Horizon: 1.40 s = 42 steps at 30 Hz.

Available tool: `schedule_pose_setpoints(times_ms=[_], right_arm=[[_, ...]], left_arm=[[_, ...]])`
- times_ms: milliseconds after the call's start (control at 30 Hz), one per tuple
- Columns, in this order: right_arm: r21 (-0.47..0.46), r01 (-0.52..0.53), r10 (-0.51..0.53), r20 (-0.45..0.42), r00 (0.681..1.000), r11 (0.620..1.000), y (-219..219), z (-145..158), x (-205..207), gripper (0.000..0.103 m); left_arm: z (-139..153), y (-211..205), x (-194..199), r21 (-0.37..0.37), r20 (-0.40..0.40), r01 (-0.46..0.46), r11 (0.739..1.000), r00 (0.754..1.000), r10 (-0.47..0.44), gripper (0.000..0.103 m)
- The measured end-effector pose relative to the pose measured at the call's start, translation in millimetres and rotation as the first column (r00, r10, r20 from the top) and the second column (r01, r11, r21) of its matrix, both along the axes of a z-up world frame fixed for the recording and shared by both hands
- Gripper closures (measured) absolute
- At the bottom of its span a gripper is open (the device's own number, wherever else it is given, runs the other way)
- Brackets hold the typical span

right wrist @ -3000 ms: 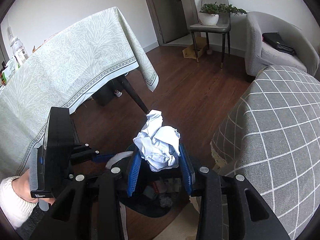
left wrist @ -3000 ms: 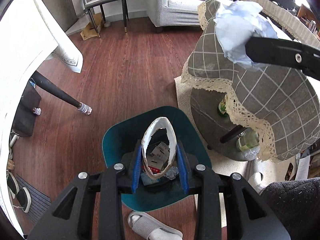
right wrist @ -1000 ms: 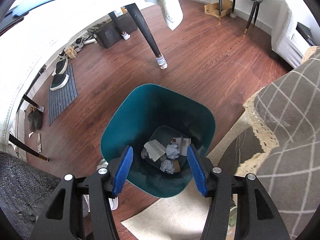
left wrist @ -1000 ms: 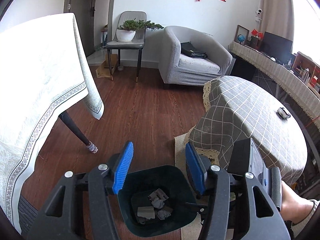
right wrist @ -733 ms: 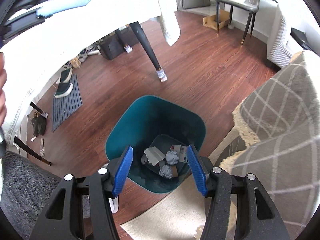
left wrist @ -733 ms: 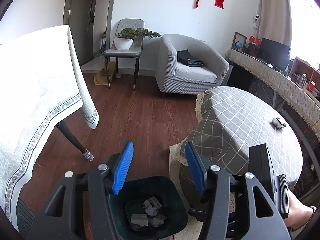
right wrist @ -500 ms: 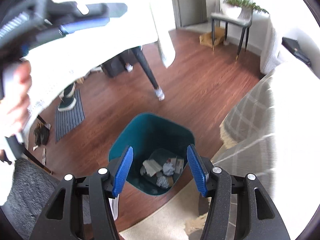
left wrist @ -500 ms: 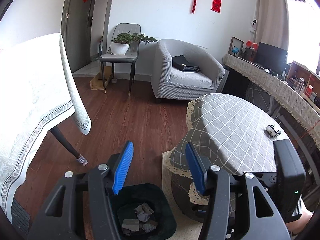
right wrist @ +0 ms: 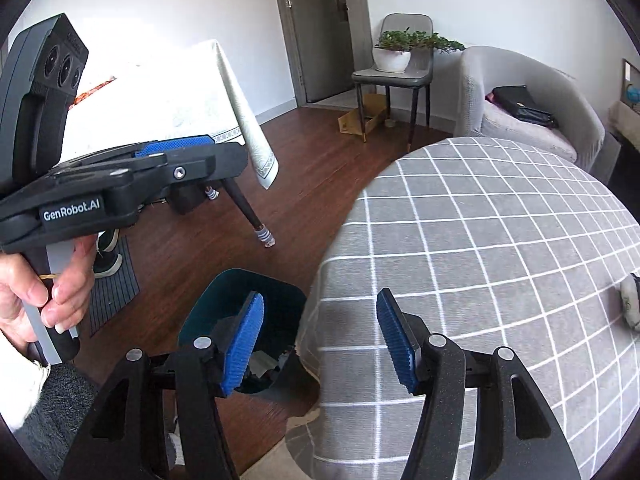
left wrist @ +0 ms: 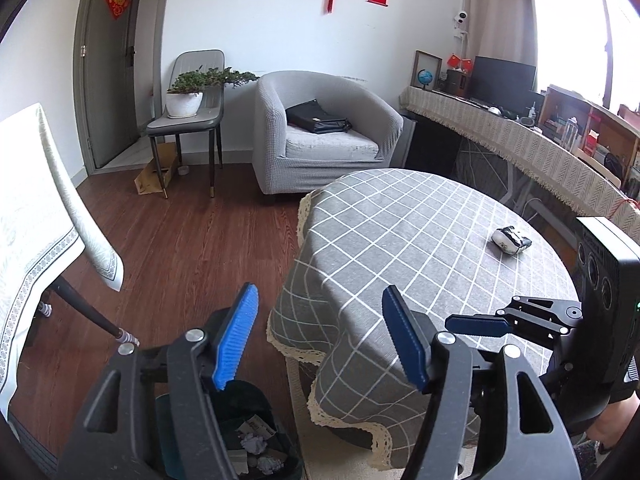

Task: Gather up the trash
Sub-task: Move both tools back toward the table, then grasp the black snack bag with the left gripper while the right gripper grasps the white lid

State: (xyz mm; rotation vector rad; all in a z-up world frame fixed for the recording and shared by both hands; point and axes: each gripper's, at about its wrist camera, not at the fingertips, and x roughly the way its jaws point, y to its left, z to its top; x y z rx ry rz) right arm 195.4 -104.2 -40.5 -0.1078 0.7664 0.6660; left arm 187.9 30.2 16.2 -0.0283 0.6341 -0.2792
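Note:
A dark teal trash bin (right wrist: pixel 240 292) stands on the wood floor beside the round table; it also shows in the left wrist view (left wrist: pixel 240 408) with crumpled paper (left wrist: pixel 256 446) inside. A crumpled white and black piece of trash (left wrist: pixel 511 239) lies on the grey checked tablecloth (left wrist: pixel 400 240) at the far right; its edge shows in the right wrist view (right wrist: pixel 631 300). My left gripper (left wrist: pixel 320 336) is open and empty, above the bin and table edge. My right gripper (right wrist: pixel 320 340) is open and empty, over the table edge.
A table with a pale green cloth (left wrist: pixel 36 216) stands left, its leg (right wrist: pixel 250 212) near the bin. A grey armchair (left wrist: pixel 324 132) and a chair holding a potted plant (left wrist: pixel 188 96) stand at the back. A cream rug (left wrist: pixel 304 400) lies under the round table.
Three seconds ago both grippers held trash over the bin; the trash now lies in the bin. Both open grippers have since lifted from looking down into the bin to facing the round table.

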Motion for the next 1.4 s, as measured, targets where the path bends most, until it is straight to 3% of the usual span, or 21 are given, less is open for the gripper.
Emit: schedule_pose_setpoints(times_ms=[267,400,767,867,1000,1233,1400], right_arm=[[0.002,0.086,-0.086,0.005,0.996,0.996,-63,3,17,0.043],[0.002,0.151,-0.151,0.001,0.989,0.989,-103,4,28,0.043],[-0.007,0.285,-0.285,-0.036,0.958,0.958,-200,0,53,0.043],[-0.013,0.312,-0.312,-0.042,0.949,0.95,-224,-2,50,0.043],[-0.01,0.335,-0.335,-0.047,0.941,0.942,-248,-3,52,0.043],[-0.002,0.352,-0.351,-0.066,0.934,0.936,-278,-6,52,0.043],[-0.003,0.357,-0.356,-0.075,0.931,0.934,-295,-8,56,0.043]], left_arm=[[1,-50,20,-0.006,0.015,0.07,0.998,0.997,-0.07,0.03],[-1,-76,32,-0.018,0.013,0.158,0.987,0.987,-0.157,0.025],[-23,-152,70,0.091,-0.035,0.311,0.946,0.951,-0.309,0.02],[-26,-180,78,0.146,-0.051,0.375,0.915,0.927,-0.372,0.019],[-30,-220,85,0.212,-0.079,0.483,0.849,0.875,-0.478,0.016],[-46,-274,98,0.243,-0.139,0.625,0.742,0.779,-0.611,0.015],[-55,-297,110,0.201,-0.171,0.69,0.695,0.723,-0.669,0.015]])
